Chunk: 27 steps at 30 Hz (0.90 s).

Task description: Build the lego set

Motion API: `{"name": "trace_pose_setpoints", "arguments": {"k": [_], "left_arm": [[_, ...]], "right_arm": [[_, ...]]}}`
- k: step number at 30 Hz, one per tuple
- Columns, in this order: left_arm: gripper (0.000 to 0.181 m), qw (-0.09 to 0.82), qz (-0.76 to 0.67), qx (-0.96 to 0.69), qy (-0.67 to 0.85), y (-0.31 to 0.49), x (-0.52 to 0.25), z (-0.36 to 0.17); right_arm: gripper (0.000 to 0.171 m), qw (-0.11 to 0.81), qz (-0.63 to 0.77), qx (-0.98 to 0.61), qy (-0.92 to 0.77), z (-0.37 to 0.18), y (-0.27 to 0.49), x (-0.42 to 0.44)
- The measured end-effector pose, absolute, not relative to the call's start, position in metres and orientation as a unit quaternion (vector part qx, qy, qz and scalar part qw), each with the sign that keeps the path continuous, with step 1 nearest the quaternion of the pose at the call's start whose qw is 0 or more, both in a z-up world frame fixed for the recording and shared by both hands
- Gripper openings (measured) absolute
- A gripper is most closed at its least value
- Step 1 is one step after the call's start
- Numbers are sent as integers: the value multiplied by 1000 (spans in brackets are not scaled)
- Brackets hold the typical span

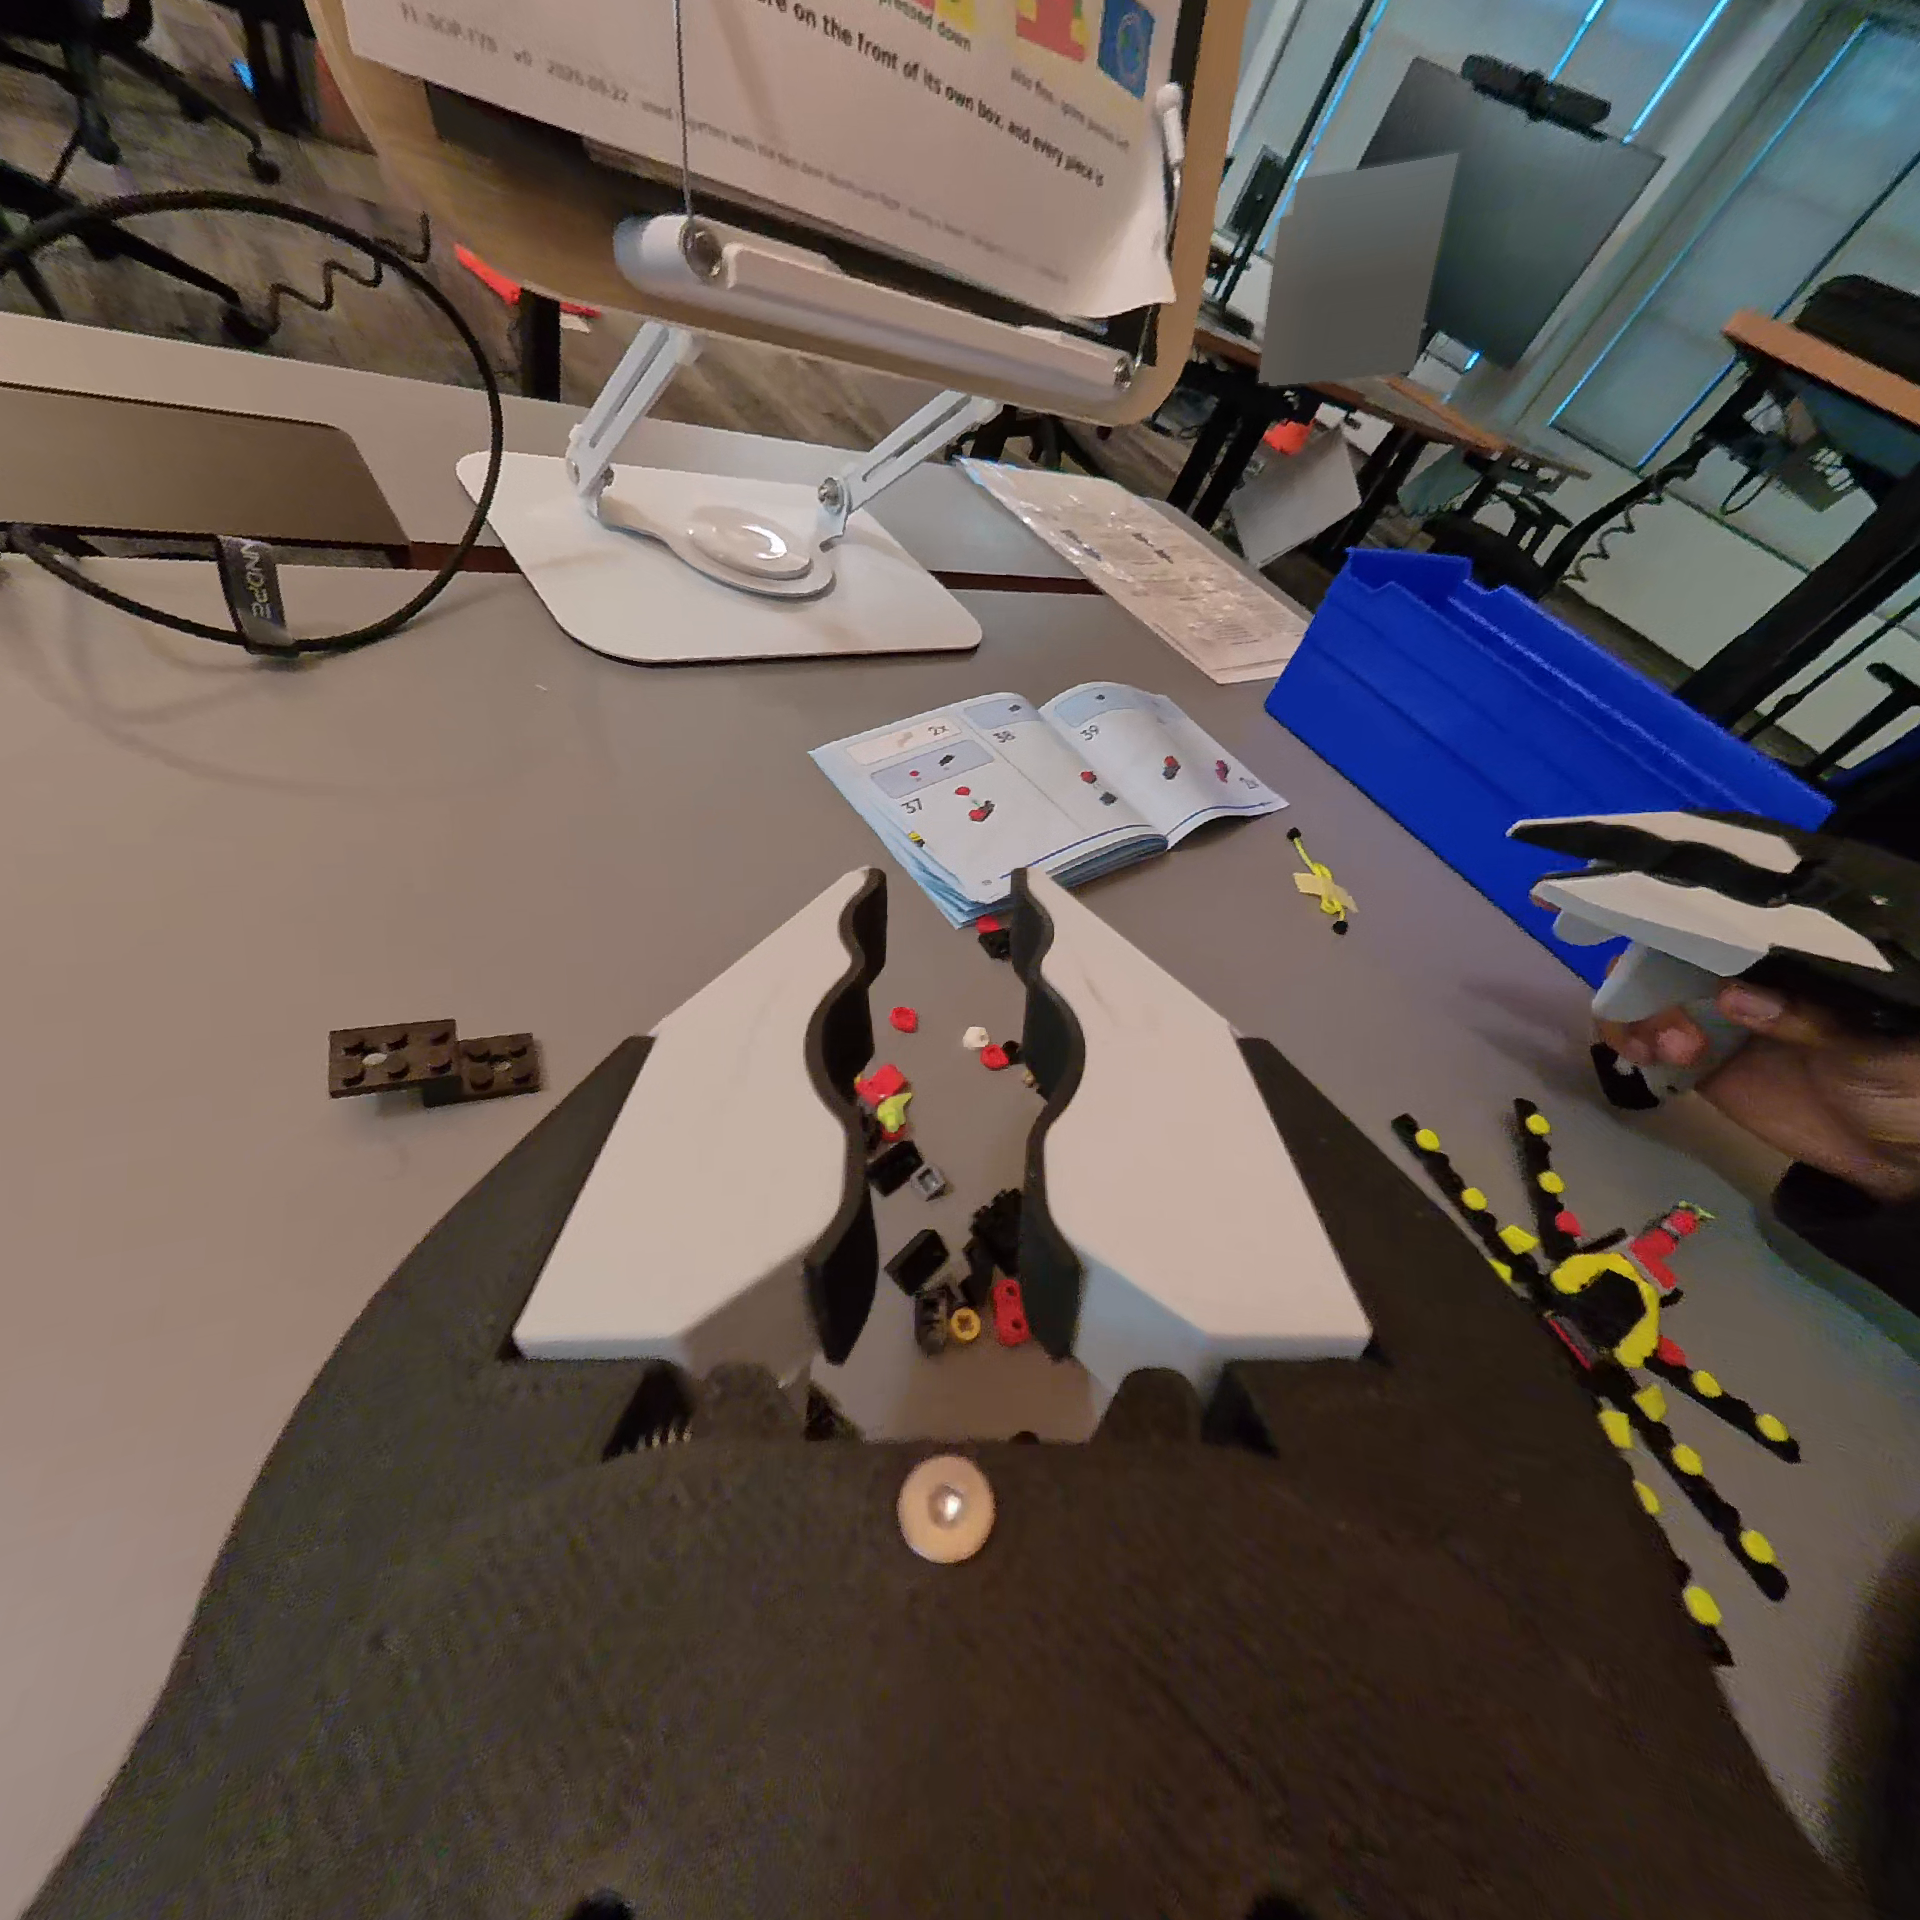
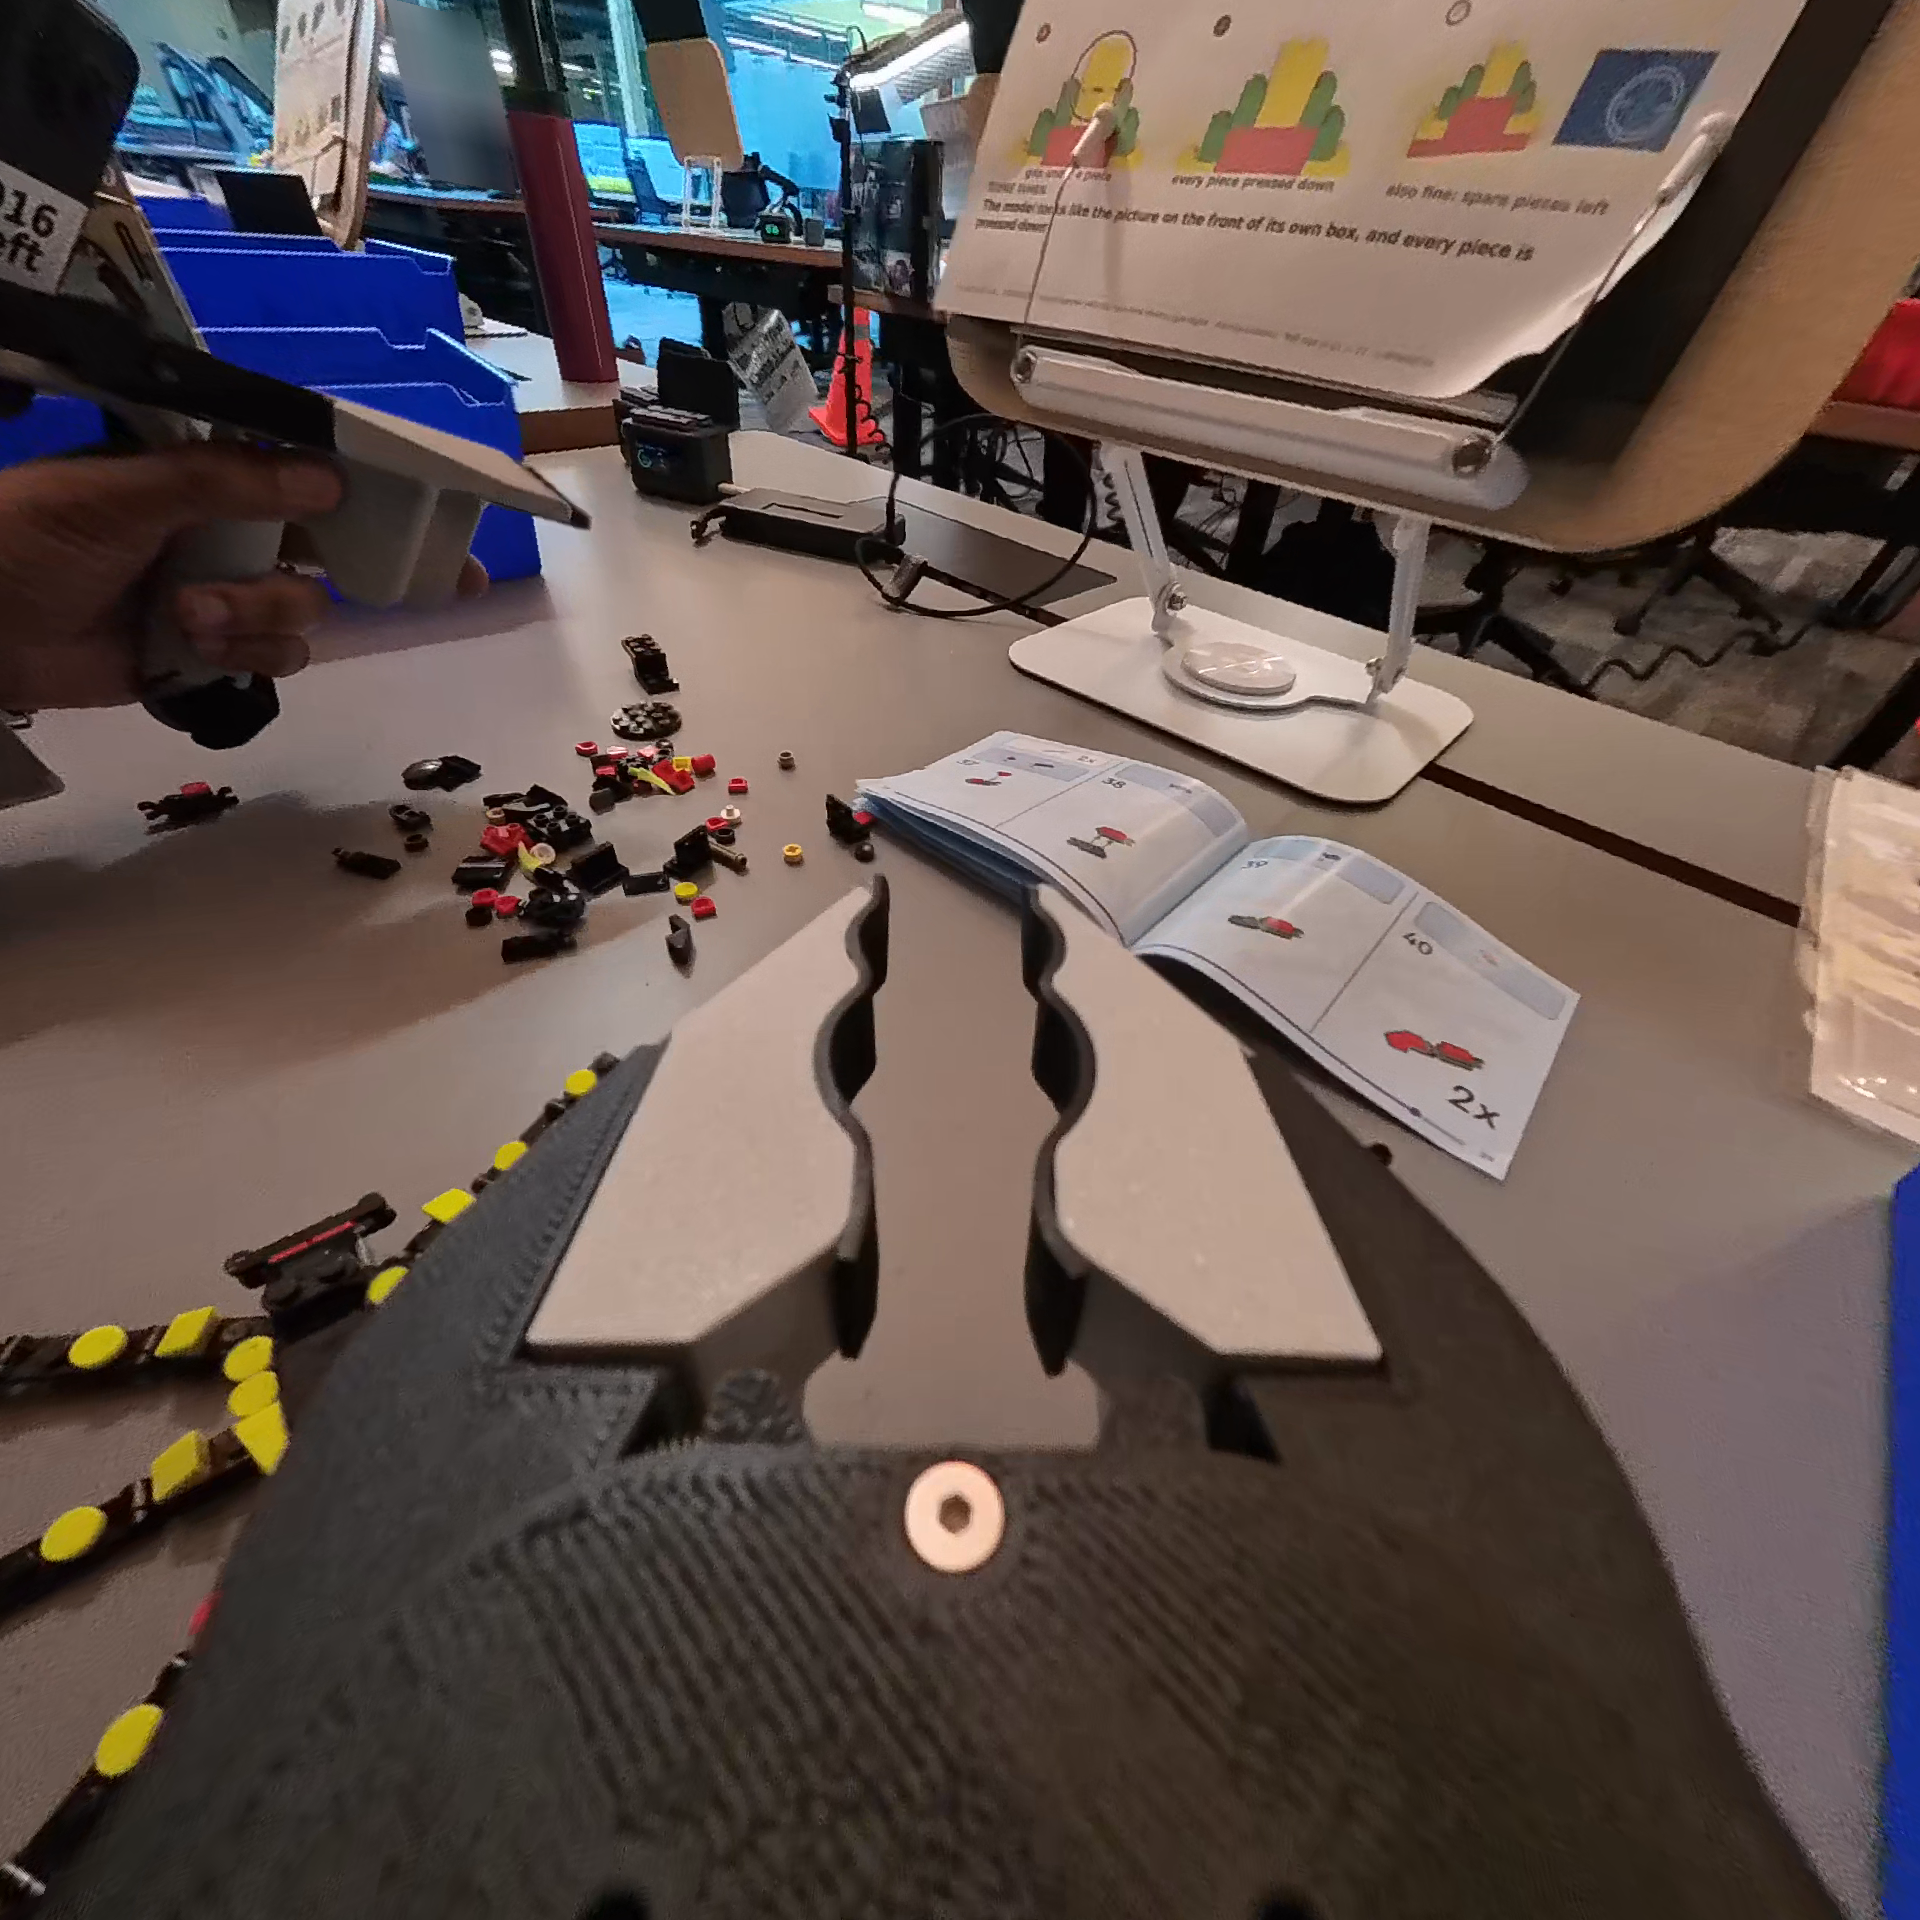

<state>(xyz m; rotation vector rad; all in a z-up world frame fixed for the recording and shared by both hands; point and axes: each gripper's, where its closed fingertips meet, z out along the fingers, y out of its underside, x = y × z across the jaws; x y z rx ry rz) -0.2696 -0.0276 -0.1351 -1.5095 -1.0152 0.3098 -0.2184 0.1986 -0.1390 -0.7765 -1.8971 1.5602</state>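
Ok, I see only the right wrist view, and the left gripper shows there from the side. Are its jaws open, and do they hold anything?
Observer: The left gripper is open and holds nothing. Loose pieces lie on the table below the gap between its jaws.
Operator: The right gripper covers the model for me. What is at its centre?
Observer: The spider model has a yellow and black body with a red part at one end.
Operator: Is there anything near the booklet that I miss?
Observer: A small yellow piece with black ends lies to the right of the booklet, apart from it.
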Motion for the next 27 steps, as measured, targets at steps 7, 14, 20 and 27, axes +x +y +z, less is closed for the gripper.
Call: {"name": "trace_pose_setpoints", "arguments": {"k": [7,14,20,27], "left_arm": [[20,597,137,-649,-452,-35,-274,-140],[18,601,134,-652,-443,-28,-271,-137],[18,594,126,-673,-423,-10,-263,-138],[15,538,52,-685,-487,13,-226,-160]], "right_arm": [[22,262,579,-308,-708,-150,202,-224],[19,258,586,-313,-701,-145,201,-222],[18,277,574,-300,-710,-142,199,-219],[18,298,548,-296,-723,-145,206,-222]]}}
